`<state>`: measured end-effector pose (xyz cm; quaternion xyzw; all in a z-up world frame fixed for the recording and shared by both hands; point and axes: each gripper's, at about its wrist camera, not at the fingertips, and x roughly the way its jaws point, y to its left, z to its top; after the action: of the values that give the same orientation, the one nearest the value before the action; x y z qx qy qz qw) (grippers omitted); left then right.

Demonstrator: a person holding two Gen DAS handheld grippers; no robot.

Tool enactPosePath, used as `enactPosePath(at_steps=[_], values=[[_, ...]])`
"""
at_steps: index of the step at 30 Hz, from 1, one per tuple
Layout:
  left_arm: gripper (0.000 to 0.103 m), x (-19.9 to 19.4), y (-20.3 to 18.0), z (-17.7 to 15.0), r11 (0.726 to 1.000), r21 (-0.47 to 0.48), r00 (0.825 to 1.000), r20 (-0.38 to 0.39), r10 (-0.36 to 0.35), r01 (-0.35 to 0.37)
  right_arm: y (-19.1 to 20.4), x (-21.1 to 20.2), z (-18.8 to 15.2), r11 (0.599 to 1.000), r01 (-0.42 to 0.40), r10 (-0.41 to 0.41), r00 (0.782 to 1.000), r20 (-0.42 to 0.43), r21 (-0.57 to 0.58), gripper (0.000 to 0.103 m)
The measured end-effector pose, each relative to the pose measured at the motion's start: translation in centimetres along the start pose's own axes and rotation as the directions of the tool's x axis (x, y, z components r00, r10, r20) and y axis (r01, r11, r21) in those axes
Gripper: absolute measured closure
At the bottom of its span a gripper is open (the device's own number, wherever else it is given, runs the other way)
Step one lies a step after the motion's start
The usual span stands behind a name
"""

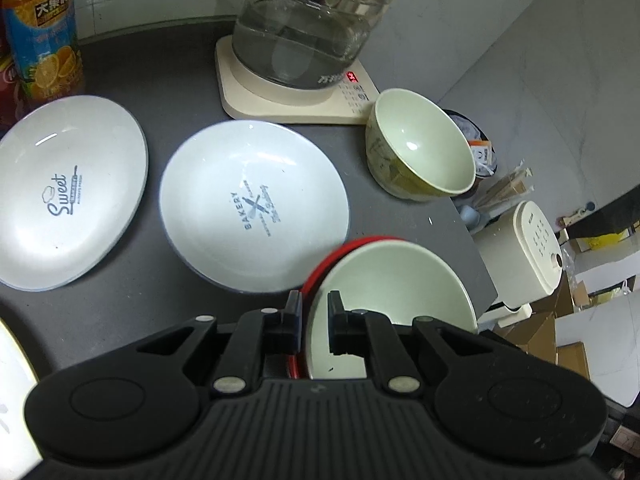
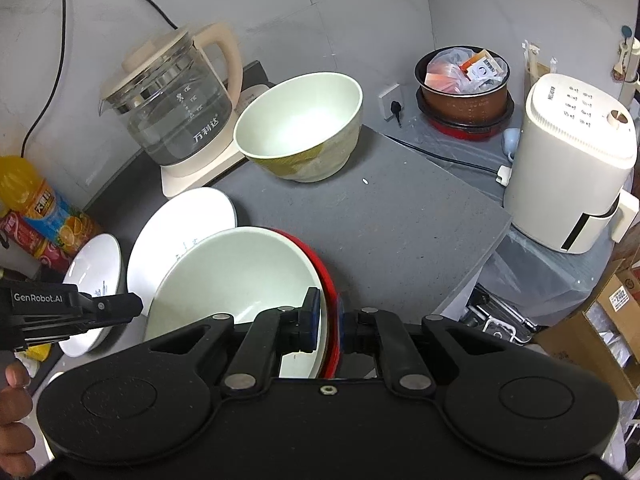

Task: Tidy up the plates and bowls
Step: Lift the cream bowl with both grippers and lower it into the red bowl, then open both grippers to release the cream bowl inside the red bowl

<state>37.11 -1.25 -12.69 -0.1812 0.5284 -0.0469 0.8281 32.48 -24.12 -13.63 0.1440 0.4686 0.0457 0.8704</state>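
Observation:
A bowl, red outside and pale green inside (image 1: pixel 392 280) (image 2: pixel 232 272), sits nearest me, overlapping the plate beside it. My right gripper (image 2: pixel 329 314) is shut on its right rim. My left gripper (image 1: pixel 314 308) straddles the left rim, with a gap between the inner finger and the wall; it appears at the bowl's left side (image 2: pixel 132 307) in the right wrist view. Two white plates lie on the dark table, one printed "BAKERY" (image 1: pixel 240 184) (image 2: pixel 188 224), one printed "Sweet" (image 1: pixel 60 184) (image 2: pixel 96 264). A green patterned bowl (image 1: pixel 424 144) (image 2: pixel 296 120) stands upright by the kettle.
A glass kettle (image 1: pixel 312 28) (image 2: pixel 172 108) on its cream base stands at the back, with an orange juice bottle (image 1: pixel 44 32) (image 2: pixel 40 204) to its left. Past the table's right edge (image 2: pixel 492 248) are a white appliance (image 2: pixel 572 160), a pot of packets (image 2: pixel 464 80) and cardboard boxes. A hand (image 2: pixel 12 400) shows at lower left.

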Motion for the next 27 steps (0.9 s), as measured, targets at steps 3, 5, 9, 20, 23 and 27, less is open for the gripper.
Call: enactPosePath(at_steps=[3,5,9,20,23,27], values=[[0.086,-0.3,-0.2,0.4,1.000,0.016,1.000,0.011,0.010,-0.010,-0.3,-0.4,0.5,1.000,-0.021,0.021,1.000,0.005,0.016,0.076],[0.069,-0.6,-0.5,0.8,1.000,0.015,1.000,0.022,0.018,-0.018,-0.3,-0.6,0.9,1.000,-0.018,0.018,1.000,0.014,0.013,0.069],[0.050,-0.8,-1.4,1.6,0.999,0.032,0.998,0.047,0.028,-0.029,-0.6,-1.1,2.0,0.999,-0.037,0.037,0.999,0.024,0.025,0.063],[0.047,1.4,-4.5,4.7,0.999,0.029,0.998,0.052,0.029,-0.031,-2.3,0.4,6.0,0.997,-0.066,0.065,0.997,0.043,0.029,0.047],[0.047,2.4,-5.3,5.7,0.999,0.019,0.998,0.047,0.041,-0.042,-2.6,1.1,7.2,0.997,-0.068,0.067,0.997,0.036,0.022,0.046],[0.047,3.7,-6.3,6.6,0.999,0.008,0.998,0.050,0.042,-0.043,-3.2,2.3,8.7,0.997,-0.079,0.078,0.997,0.023,0.019,0.046]])
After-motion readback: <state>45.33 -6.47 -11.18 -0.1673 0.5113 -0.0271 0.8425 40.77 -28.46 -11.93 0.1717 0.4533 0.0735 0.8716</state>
